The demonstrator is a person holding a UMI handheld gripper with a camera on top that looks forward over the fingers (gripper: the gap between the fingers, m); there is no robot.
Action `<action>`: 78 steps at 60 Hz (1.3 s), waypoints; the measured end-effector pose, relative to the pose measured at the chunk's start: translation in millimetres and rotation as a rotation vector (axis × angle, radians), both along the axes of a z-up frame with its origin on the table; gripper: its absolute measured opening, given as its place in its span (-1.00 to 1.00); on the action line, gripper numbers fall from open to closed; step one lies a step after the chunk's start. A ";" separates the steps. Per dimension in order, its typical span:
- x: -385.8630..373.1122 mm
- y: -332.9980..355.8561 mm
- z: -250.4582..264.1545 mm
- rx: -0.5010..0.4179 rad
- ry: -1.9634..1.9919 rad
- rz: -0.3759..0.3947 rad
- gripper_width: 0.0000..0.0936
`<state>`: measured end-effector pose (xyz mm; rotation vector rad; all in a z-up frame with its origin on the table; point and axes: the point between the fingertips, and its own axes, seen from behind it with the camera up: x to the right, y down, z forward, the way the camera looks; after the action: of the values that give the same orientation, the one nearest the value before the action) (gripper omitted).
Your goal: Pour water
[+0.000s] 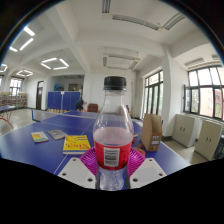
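Observation:
A clear plastic bottle (pixel 113 125) with a black cap and a red label stands upright between my gripper's (pixel 112 160) fingers, held well above the blue table (pixel 40 150). Both pink pads press against the label's sides, so the gripper is shut on the bottle. The liquid inside looks pinkish in the upper body and clear near the base. The bottle's base sits low between the white fingers (pixel 78 172).
A yellow booklet (pixel 76 143) and a smaller yellow card (pixel 39 137) lie on the blue table. A brown paper bag (pixel 152 131) stands to the right of the bottle. Blue partitions (pixel 62 100) and windows (pixel 205 92) lie beyond.

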<state>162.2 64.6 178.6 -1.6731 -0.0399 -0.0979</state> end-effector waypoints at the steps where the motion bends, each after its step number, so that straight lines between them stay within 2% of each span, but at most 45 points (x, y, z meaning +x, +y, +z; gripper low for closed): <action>1: 0.8 -6.6 5.8 -0.018 -0.005 0.000 -0.29; 5: 5.3 -1.6 -33.1 -0.077 -0.013 0.003 -0.29; 6: 7.4 7.8 -58.5 -0.086 -0.010 0.004 -0.29; 9: 6.5 -1.8 -60.9 -0.122 0.008 0.009 -0.29; 14: 12.3 -1.9 -87.8 -0.165 0.019 0.000 -0.28; 15: 8.3 11.9 -105.7 -0.172 0.019 -0.003 -0.29; 17: 14.9 -11.8 -92.3 -0.170 0.019 -0.009 -0.28; 18: 14.3 -9.8 -86.7 -0.138 0.027 -0.008 -0.29; 19: 16.4 -10.1 -92.7 -0.158 0.033 -0.012 -0.29; 28: 17.1 -11.2 -90.1 -0.142 0.050 -0.022 -0.26; 34: 16.5 -7.0 -87.5 -0.147 0.044 -0.019 0.08; 37: 17.4 -10.4 -94.3 -0.194 0.044 -0.034 0.24; 40: 21.2 -17.5 -103.0 -0.250 0.051 -0.055 0.76; 41: 21.6 -19.0 -103.4 -0.260 0.055 -0.058 0.86; 43: 22.9 -24.7 -101.7 -0.277 0.063 -0.070 0.76; 46: 29.6 -20.2 -92.2 -0.290 0.063 -0.086 0.80; 53: 17.4 -71.9 -56.5 -0.320 0.050 -0.105 0.83; 62: -3.2 -156.6 -18.0 -0.385 0.090 -0.148 0.83; 78: -55.5 -333.0 44.9 -0.410 0.070 -0.222 0.82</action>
<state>106.8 -268.4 223.4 -2.0856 0.1907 -0.2095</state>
